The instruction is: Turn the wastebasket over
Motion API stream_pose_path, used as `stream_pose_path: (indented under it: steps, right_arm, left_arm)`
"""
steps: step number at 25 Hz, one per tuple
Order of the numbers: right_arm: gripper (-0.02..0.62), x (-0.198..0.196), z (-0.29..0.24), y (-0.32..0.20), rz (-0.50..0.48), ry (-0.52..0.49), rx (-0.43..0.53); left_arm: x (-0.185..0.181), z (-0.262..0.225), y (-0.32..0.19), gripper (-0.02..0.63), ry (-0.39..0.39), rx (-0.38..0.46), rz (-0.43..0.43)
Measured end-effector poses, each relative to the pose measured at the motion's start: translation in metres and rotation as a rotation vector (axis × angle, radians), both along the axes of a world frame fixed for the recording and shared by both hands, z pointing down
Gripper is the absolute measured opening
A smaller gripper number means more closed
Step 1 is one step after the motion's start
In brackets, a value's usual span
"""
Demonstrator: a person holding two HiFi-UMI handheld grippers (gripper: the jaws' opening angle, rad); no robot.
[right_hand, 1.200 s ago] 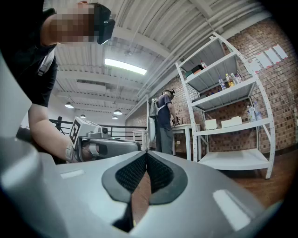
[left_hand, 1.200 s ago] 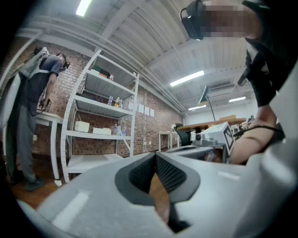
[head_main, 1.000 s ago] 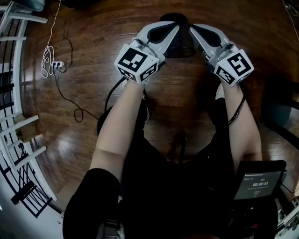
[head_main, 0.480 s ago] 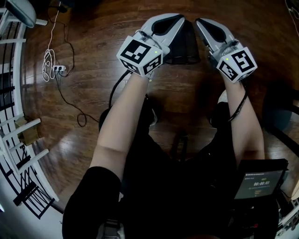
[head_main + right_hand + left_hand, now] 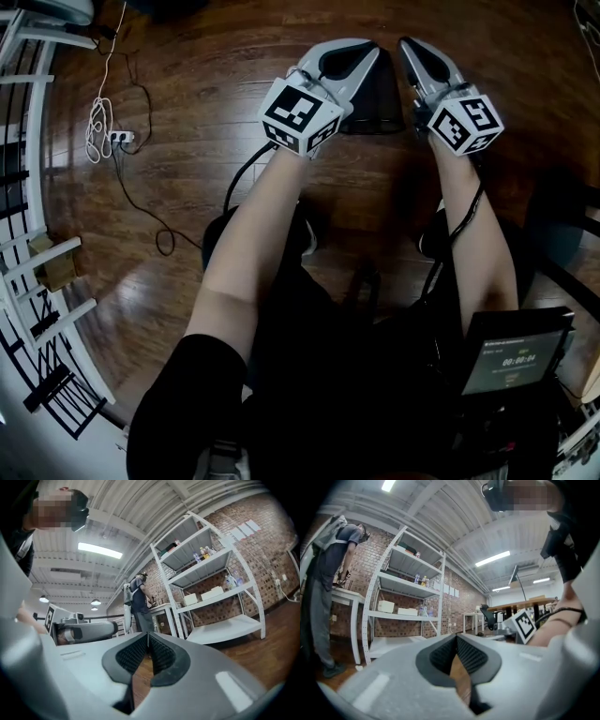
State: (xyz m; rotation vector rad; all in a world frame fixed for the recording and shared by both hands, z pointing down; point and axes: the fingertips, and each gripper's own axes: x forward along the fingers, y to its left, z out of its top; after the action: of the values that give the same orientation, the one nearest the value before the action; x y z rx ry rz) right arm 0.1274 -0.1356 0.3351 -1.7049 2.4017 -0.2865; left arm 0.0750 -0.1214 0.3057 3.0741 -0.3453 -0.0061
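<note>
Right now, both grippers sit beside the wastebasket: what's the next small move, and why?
Probably press the left gripper and right gripper inward against the black wastebasket they flank on the wood floor. Each has its jaws shut on nothing, so a two-sided squeeze looks the way to lift and flip it. Whether they touch it is unclear.

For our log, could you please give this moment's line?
left tool: shut, empty | right tool: shut, empty | wastebasket: between tools
</note>
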Motion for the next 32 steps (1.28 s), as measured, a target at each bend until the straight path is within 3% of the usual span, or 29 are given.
stream_pose_path:
  steps: [6,13,20,32]
  right_arm:
    - [0.012,0.012,0.077,0.009,0.147,-0.295,-0.105]
    - [0.014,0.014,0.188,0.042,0.294,-0.550,-0.252]
    - [0.072,0.008,0.273,0.084,0.473,-0.798,-0.366]
    - [0.146,-0.008,0.338,0.110,0.546,-0.953,-0.462]
  left_arm:
    - [0.002,-0.016,-0.004,0.002,0.044,-0.025,-0.004]
    - [0.001,-0.022,-0.007,0.002,0.053,-0.005,-0.005]
    - [-0.001,-0.029,-0.010,0.002,0.078,-0.005,-0.013]
    - [0.003,-0.036,-0.009,0.002,0.065,-0.019,-0.020]
